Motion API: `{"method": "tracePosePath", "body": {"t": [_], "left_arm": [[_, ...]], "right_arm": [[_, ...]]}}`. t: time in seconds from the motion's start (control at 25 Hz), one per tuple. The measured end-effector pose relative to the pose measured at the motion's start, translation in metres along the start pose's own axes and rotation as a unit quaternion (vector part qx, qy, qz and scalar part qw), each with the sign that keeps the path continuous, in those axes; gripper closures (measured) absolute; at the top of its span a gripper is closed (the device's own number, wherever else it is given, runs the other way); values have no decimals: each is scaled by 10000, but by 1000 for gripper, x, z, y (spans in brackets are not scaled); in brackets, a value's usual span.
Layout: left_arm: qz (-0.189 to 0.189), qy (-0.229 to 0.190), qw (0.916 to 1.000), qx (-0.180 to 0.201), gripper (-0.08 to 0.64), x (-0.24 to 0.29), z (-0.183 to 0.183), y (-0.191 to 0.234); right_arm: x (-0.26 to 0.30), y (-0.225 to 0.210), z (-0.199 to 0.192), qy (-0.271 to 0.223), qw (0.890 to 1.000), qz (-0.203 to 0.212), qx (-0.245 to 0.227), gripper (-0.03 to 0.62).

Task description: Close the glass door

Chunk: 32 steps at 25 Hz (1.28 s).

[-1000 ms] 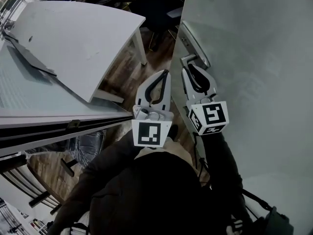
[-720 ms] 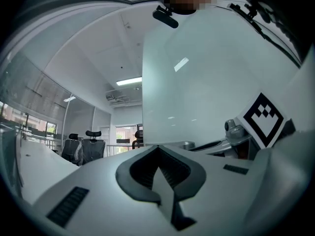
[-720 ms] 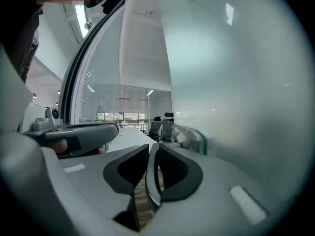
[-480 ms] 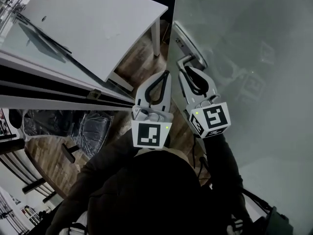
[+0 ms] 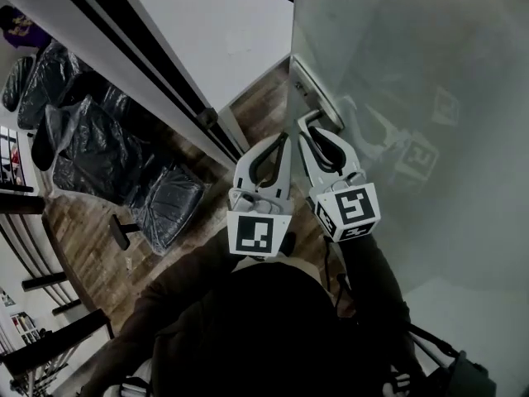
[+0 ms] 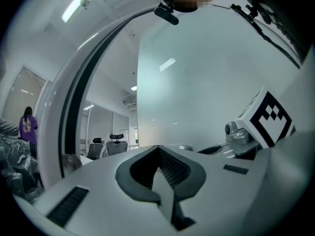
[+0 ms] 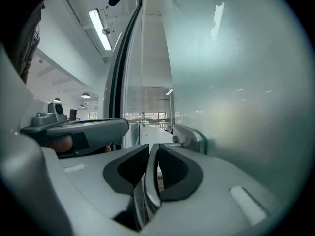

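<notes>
On the right side of the head view, the frosted glass door [image 5: 413, 73] is seen standing upright. Its metal handle [image 5: 319, 96] is placed near the door's left edge, just beyond the tips of the right gripper [image 5: 308, 129]. The jaws of this gripper are pressed together with nothing held between them, and the left gripper [image 5: 282, 137] is held just beside it above the wooden floor [image 5: 83, 230], its jaws also closed and empty, apart from the door.

looks like an office to me: frosted glass door [image 5: 413, 73], a white desk [image 5: 223, 31], swivel chairs wrapped in plastic [image 5: 165, 205] on a wood floor [image 5: 83, 238], more high-back desk chairs [image 6: 116, 142] behind glass, strip lights [image 7: 100, 29] overhead.
</notes>
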<state>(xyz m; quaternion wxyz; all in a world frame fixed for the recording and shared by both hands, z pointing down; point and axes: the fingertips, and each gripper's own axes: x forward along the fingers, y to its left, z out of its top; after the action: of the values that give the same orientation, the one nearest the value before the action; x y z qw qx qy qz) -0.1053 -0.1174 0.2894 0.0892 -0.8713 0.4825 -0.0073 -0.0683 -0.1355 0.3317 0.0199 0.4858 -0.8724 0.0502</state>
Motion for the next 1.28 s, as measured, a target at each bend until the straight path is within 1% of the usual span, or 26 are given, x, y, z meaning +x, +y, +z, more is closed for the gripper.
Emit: {"method": "tracePosePath", "body": {"t": [0.08,0.16,0.32,0.56,0.72,0.92,1.12,1.28], "left_arm": [[29,-4,9999,107,563,-12,10,6],[1,-42,9998,216,564,-26,11,13],[-41,-68,9998,180,563,-53,9,26],[-22,-54,10000,72,564,-86,9,44],[-116,-119,9995,267,563,-102,16,49],[-84,-142,9998,127,564,-115,20,54],[-111,-151,9997,139,563,-131,16,55],[-124,-187,9997,124,563,-138,22,57]], "right_arm": [[-2,16,4,22,9999,102,12,528],[-2,35,0,43,9998,202,-1,528],[-2,69,-5,46,9994,316,-100,529],[-5,107,-10,8,9989,460,-107,529],[-9,131,-11,35,9986,500,-162,531],[-13,150,-12,61,9980,598,-179,531],[-19,167,-20,39,9976,662,-202,531],[-23,180,-16,29,9971,720,-235,531]]}}
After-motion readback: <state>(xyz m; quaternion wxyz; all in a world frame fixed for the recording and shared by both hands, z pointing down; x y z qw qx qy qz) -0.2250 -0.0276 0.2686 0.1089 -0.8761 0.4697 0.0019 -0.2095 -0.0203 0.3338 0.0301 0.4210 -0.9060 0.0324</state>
